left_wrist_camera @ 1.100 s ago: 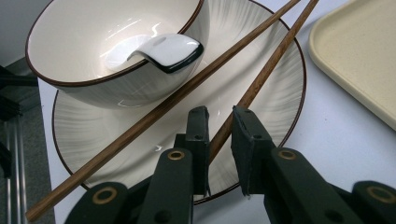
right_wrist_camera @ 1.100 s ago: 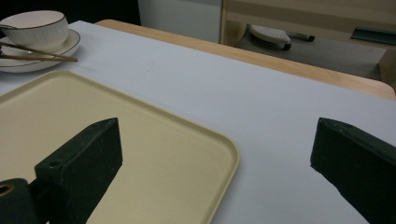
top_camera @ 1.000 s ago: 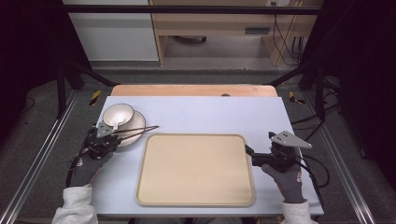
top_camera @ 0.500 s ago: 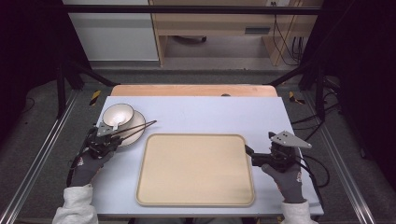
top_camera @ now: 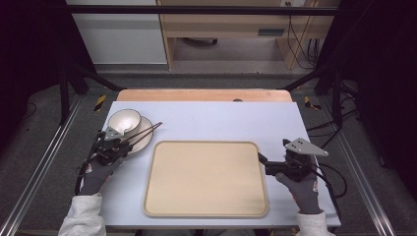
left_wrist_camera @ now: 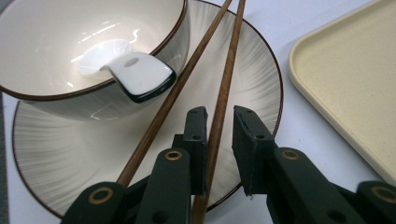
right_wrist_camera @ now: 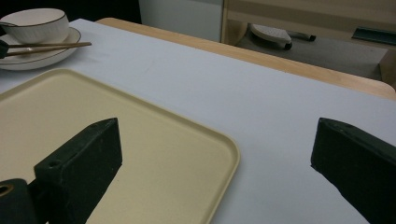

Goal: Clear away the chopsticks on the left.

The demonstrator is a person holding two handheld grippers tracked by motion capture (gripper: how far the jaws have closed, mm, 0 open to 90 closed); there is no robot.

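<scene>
text: none readable | labels: none | brands: none | you'll find no numbers or signs anywhere

Place: I read this as a lab recording cell.
Evidence: black frame posts (top_camera: 64, 88), taped table (top_camera: 206, 115), floor cables (top_camera: 300, 44), dark surround.

Bright table, dark surroundings, soft focus

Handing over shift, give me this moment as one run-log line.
left tongs: open, straddling one chopstick | right tongs: open, empty, by tray corner | bowl: on plate
</scene>
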